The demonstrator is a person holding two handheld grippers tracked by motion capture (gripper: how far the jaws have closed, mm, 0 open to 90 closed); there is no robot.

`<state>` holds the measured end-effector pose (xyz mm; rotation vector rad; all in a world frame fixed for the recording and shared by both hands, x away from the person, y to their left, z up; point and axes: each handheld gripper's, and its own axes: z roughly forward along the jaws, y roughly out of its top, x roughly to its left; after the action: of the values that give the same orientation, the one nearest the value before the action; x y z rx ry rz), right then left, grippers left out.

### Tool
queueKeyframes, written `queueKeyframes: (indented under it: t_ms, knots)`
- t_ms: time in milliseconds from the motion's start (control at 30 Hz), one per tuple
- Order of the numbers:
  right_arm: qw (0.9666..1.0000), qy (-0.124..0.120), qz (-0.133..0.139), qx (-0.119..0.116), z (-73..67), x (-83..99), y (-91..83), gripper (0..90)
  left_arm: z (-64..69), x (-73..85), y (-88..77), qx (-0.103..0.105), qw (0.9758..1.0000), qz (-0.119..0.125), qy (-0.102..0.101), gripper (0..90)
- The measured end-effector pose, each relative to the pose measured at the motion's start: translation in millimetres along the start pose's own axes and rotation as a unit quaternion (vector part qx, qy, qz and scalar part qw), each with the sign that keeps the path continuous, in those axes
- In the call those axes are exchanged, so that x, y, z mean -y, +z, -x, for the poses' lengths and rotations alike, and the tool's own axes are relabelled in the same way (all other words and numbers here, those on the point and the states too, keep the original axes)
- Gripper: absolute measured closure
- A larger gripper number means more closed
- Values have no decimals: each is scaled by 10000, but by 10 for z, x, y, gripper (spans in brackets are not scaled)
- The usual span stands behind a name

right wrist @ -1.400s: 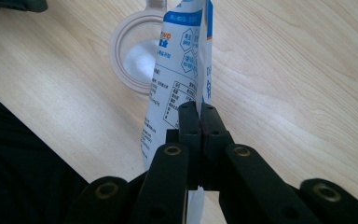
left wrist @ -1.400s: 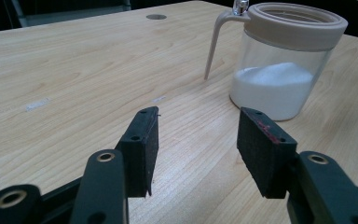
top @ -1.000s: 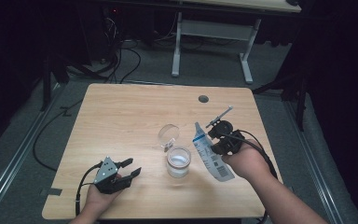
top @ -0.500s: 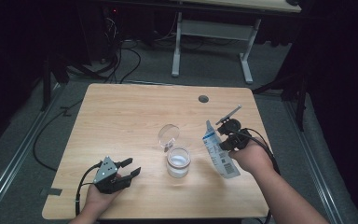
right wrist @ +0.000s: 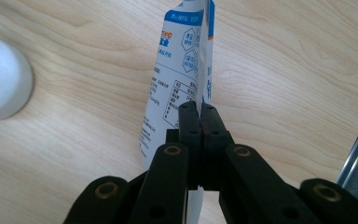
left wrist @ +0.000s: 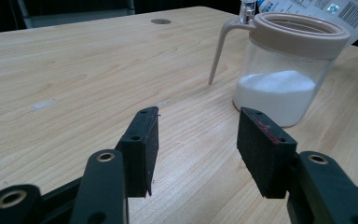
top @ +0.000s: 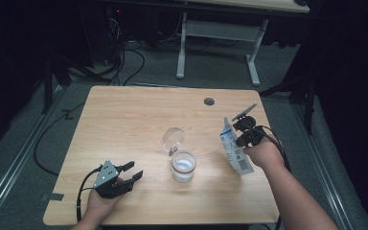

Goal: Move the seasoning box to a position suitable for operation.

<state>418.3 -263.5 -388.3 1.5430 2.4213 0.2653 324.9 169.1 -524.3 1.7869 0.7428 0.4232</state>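
The right gripper [top: 239,129] pinches a limp pouch [top: 235,153] near the table's right edge. Soft and light, it likely handles best by its seam. The left gripper [top: 132,173] waits, jaws wide, beside the jar [top: 182,166].

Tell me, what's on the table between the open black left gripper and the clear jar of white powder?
Nothing. In the left gripper view, bare wooden table lies between the left gripper and the jar.

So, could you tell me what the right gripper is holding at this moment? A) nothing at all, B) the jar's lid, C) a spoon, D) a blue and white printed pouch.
D: in the right gripper view the right gripper has its jaws pinched shut on the blue and white pouch, off to the side of the jar.
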Motion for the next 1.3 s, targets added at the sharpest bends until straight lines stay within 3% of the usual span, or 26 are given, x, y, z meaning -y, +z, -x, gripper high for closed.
queueKeyframes:
  t_ms: [433,600,767,967,1067,1300]
  knots:
    - [9998,-6,169,71,19,-83,108,900,-11,8,-4,-14,10000,-23,-32,488]
    - [9983,62,573,107,4,-70,95,900,-14,9,-7,-14,10000,-22,-47,488]
    - [9973,44,731,84,-4,-36,87,900,-20,3,-12,-25,10000,-24,-70,489]
    - [9940,193,1073,42,-6,36,69,900,-36,7,-16,-55,9999,-45,-91,490]
    - [9896,339,1397,44,-2,113,38,900,-45,12,-11,-81,9999,-66,-92,490]
    - [9855,418,1643,11,-1,226,24,900,-60,14,-16,-116,9998,-53,-124,491]
